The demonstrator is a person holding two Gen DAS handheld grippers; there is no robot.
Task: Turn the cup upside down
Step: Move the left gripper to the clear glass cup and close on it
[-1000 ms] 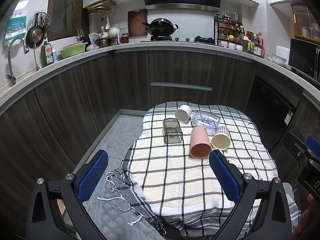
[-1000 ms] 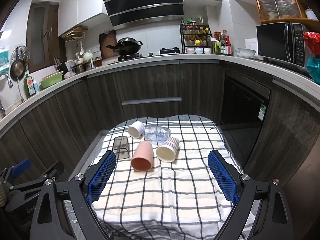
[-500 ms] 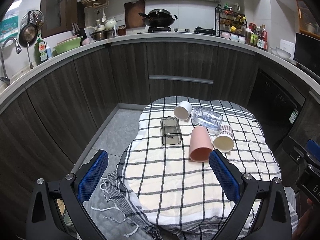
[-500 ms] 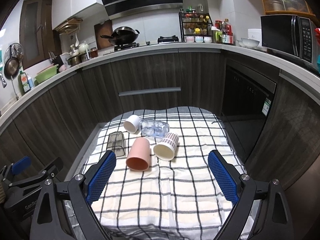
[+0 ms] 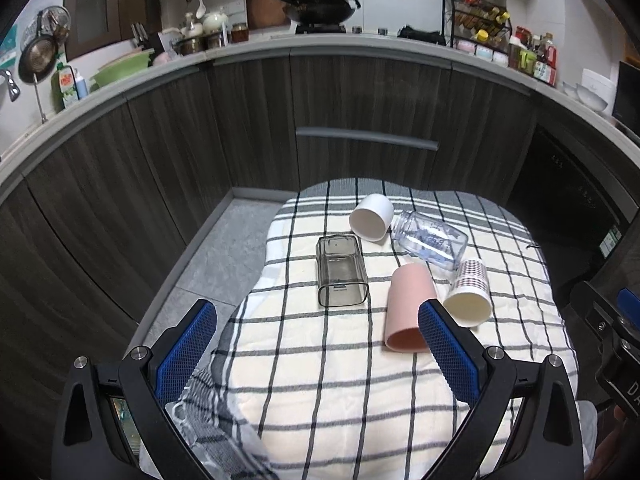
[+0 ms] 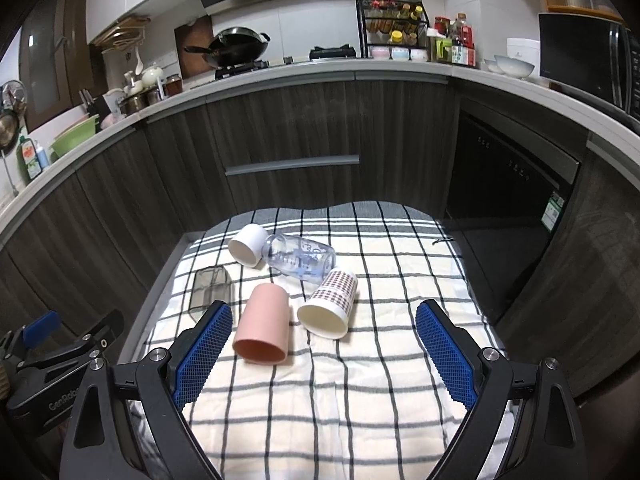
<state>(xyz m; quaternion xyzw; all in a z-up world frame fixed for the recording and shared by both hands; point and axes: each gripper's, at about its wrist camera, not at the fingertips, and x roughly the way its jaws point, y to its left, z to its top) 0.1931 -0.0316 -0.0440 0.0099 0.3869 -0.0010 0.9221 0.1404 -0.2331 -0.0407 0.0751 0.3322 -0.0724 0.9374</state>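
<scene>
Several cups lie on their sides on a checked cloth: a pink cup (image 5: 408, 310) (image 6: 264, 330), a checked paper cup (image 5: 469, 299) (image 6: 330, 304), a white cup (image 5: 372, 217) (image 6: 248, 245), a clear bottle (image 5: 430, 239) (image 6: 302, 257) and a smoky square cup (image 5: 340, 272) (image 6: 211, 285). My left gripper (image 5: 316, 360) is open and empty, above the cloth's near left part. My right gripper (image 6: 324, 356) is open and empty, just short of the pink and checked cups.
The checked cloth (image 6: 380, 380) covers a small table (image 5: 320, 380) in front of dark kitchen cabinets (image 5: 360, 120). The floor (image 5: 216, 256) drops off to the left. The other gripper shows at the right edge of the left wrist view (image 5: 616, 340) and at the left edge of the right wrist view (image 6: 52, 356).
Both grippers have moved forward and down toward the cups, which now look larger. Nothing on the cloth has moved.
</scene>
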